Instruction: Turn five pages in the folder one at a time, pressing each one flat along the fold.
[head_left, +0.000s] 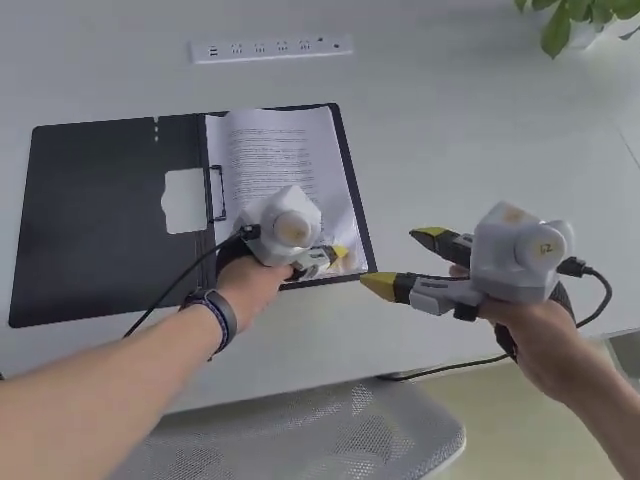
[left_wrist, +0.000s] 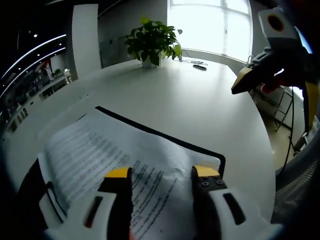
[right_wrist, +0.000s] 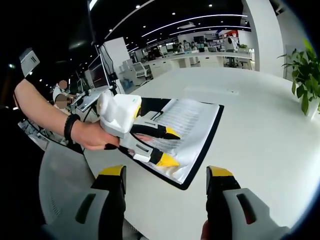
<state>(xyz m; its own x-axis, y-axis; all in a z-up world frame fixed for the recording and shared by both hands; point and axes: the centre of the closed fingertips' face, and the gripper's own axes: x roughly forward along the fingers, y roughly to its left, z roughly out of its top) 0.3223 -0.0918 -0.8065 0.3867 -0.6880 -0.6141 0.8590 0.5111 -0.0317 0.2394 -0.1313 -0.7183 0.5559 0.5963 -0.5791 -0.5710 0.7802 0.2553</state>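
Nearest the camera in the head view there's a grey mesh chair (head_left: 330, 440) tucked under the front edge of the white counter (head_left: 480, 130).

Just above that, the right gripper (head_left: 404, 260) hangs in the air off the counter's front edge. It's to the right of the folder and not touching it. Its yellow-tipped fingers (head_left: 430, 235) are spread wide with nothing between them, pointing left toward the folder's near right corner.

The left gripper (head_left: 335, 255) is held by the hand wearing a dark wristband (head_left: 215, 310), right over the near right corner of the pages (head_left: 280, 150). Its fingers are apart too, not clamped on anything. In the left gripper view the printed sheet runs ahead between and beyond the two tips, a bit rumpled there. In the right gripper view one finger lies over the paper and the other sits down by the sheet's near edge.

The folder (head_left: 90, 220) is black and lies open flat on the near left part of the counter, its near edge close to the counter's front edge. Opened out, its long axis runs left to right, and the fold runs near to far down the middle, tilted a touch. The pages sit on the right half with their long side going away from the person and the head of the text at the far end. The left half is bare black cover, with a clip (head_left: 215, 192) at the fold.

Further back is a white power strip (head_left: 270, 47), lying roughly parallel to the folder's far edge and well apart from it. A leafy plant (head_left: 565, 20) pokes in at the far right corner.
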